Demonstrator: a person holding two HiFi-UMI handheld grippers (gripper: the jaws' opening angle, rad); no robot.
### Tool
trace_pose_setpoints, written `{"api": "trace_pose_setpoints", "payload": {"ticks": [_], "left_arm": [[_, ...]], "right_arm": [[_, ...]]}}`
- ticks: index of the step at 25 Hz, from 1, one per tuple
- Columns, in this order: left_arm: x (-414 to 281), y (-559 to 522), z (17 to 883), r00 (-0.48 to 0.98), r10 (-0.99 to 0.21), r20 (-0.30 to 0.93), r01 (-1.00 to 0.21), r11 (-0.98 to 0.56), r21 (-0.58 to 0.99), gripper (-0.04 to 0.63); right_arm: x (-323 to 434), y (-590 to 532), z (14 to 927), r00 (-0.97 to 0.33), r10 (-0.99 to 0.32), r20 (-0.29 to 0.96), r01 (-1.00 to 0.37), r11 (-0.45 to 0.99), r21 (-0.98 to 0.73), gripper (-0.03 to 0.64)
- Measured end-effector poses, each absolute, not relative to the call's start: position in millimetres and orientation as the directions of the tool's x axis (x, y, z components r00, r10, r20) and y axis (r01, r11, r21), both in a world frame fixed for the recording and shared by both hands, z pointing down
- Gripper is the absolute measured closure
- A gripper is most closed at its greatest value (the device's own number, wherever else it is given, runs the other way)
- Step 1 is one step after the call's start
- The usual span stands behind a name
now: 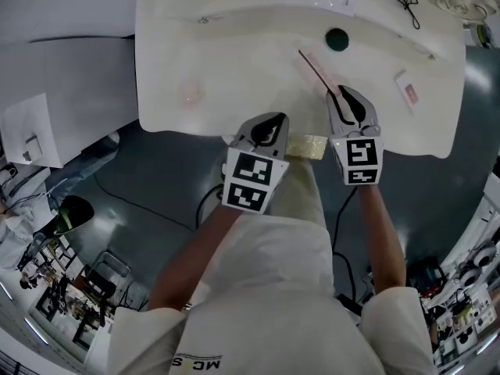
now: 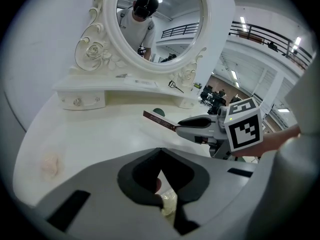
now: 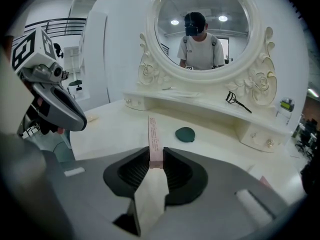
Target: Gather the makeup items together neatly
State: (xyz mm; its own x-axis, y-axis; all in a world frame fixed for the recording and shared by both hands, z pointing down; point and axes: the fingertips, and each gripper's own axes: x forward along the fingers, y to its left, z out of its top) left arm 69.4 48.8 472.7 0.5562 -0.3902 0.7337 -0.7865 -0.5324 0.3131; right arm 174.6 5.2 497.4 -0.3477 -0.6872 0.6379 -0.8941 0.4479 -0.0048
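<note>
While the right gripper (image 1: 341, 96) clamps the near end of that slim pink box (image 1: 316, 70), which points upper-left over the vanity top (image 1: 234, 53), the green compact (image 1: 337, 39) sits just right of its far tip, way further from the closed-up left gripper (image 1: 275, 119).

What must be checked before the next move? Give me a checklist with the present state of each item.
1. Right tongs clamped on the pink box: ok.
2. Left tongs shut and empty: ok.
3. The two tongs apart from each other: ok.
4. Box lifted clear of the table: cannot tell.
5. Green disc apart from the box's tip: ok.
6. Makeup gathered in one place: not ok; the eyelash curler is on the shelf, the small packet lies alone near the table's right edge.
</note>
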Motion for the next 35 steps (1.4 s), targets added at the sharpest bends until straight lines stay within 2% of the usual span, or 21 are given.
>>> {"api": "trace_pose_setpoints", "payload": {"ticks": [35], "left_arm": [[-8.4,70.6,466.4,0.525,-0.448,0.723,-0.827,-0.469,0.31,0.595]], "right_arm": [[77.3,25.9,484.1,-0.418,-0.667,0.616,-0.849,0.529,-0.003,0.531]]}}
